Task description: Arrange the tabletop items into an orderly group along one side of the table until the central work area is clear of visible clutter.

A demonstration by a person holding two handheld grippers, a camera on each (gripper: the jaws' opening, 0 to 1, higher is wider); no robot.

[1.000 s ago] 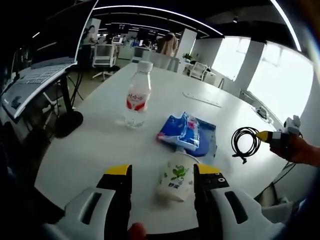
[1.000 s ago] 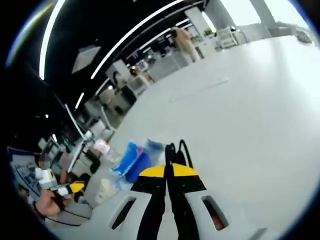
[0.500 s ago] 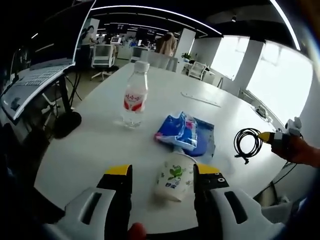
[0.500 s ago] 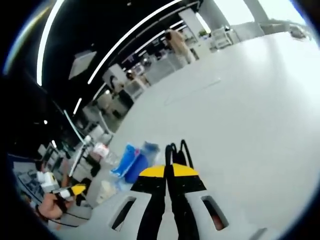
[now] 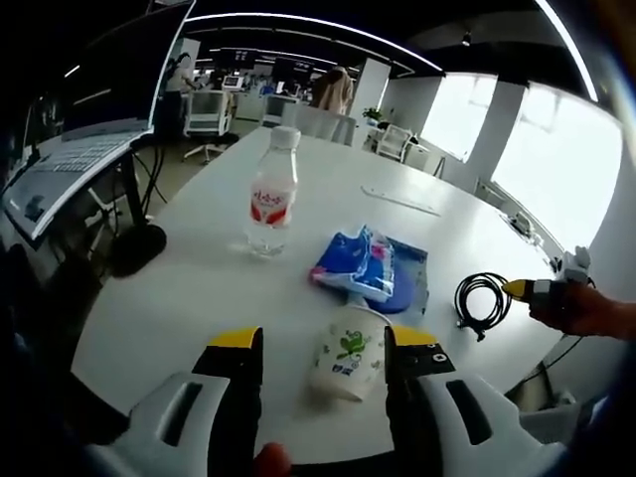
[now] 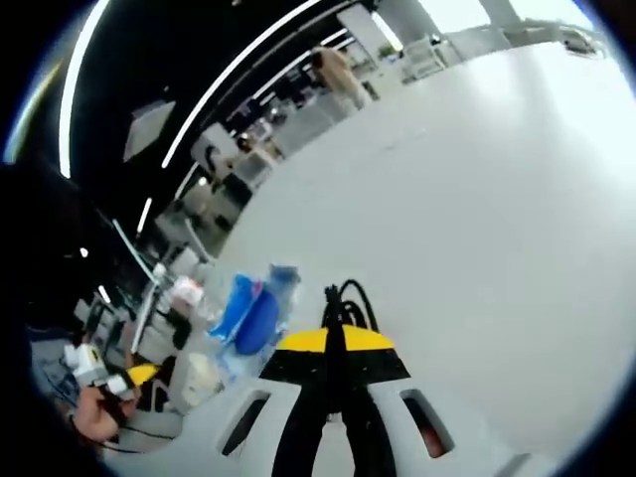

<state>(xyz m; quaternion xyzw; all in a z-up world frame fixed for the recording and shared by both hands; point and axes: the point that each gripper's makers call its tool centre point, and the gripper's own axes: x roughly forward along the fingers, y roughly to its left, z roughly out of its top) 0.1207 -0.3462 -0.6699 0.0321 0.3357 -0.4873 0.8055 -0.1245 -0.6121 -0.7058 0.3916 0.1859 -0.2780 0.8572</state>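
A white paper cup (image 5: pixel 348 355) with a green print sits between the jaws of my left gripper (image 5: pixel 324 338), which is open, with a gap on the cup's left side. Beyond it lie a blue package (image 5: pixel 370 263) and an upright water bottle (image 5: pixel 273 194) with a red label. At the right, a hand holds my right gripper (image 5: pixel 522 289), shut on a coiled black cable (image 5: pixel 480 298). In the right gripper view the shut jaws of that gripper (image 6: pixel 333 340) pinch the cable (image 6: pixel 348 301), with the blue package (image 6: pixel 248 313) and the cup (image 6: pixel 199 378) to the left.
The white table (image 5: pixel 189 288) is oval, and its near edge curves just below the left jaws. A laptop on a stand (image 5: pixel 70 159) is off the table's left side. A thin pale strip (image 5: pixel 397 197) lies farther back. Office chairs and people are far behind.
The right gripper has drawn the black cable a little across the table toward the blue package. The left gripper and cup have stayed put.
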